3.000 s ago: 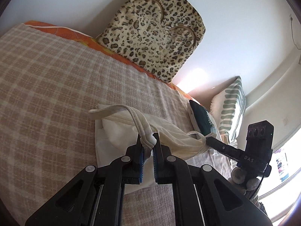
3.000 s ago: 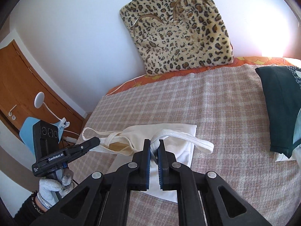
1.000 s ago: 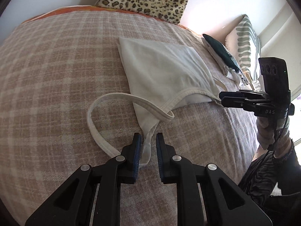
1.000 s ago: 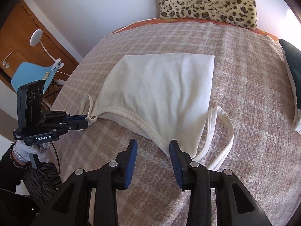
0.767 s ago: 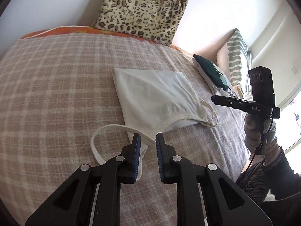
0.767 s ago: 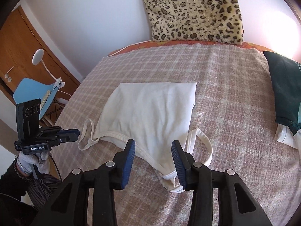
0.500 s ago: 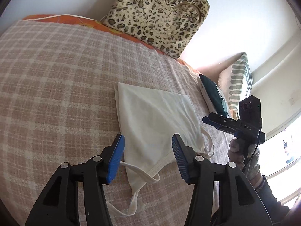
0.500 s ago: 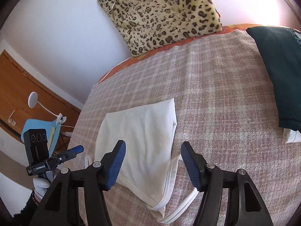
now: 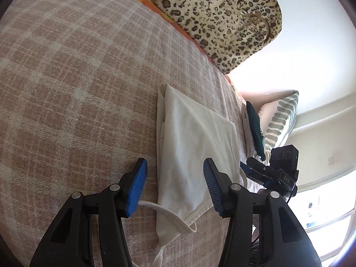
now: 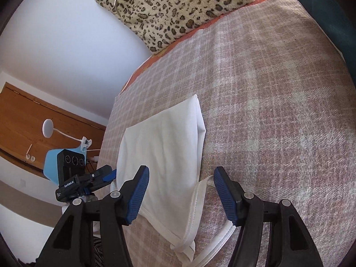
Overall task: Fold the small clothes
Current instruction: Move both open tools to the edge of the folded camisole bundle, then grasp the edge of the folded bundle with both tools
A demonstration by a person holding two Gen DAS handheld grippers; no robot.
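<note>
A white tank top [image 9: 191, 146] lies flat on the checked bedspread [image 9: 77, 77], straps toward me. My left gripper [image 9: 174, 182] is open and empty, low over the top's left side edge, jaws straddling it. My right gripper [image 10: 180, 191] is open and empty over the top [image 10: 162, 151], jaws straddling its right side edge near a strap [image 10: 222, 231]. Each gripper shows in the other's view: the right one [image 9: 251, 166] at the top's right edge, the left one [image 10: 104, 173] at its left edge.
A leopard-print cushion [image 9: 224, 20] leans on the wall at the bed's head. A dark green folded garment [image 9: 254, 129] and a striped pillow [image 9: 280, 120] lie to the right. A blue chair [image 10: 52, 164], lamp and wooden door stand left of the bed.
Both grippers laid the top flat on the bed, let go of the straps and opened wide. They then tilted and moved to the top's left and right side edges.
</note>
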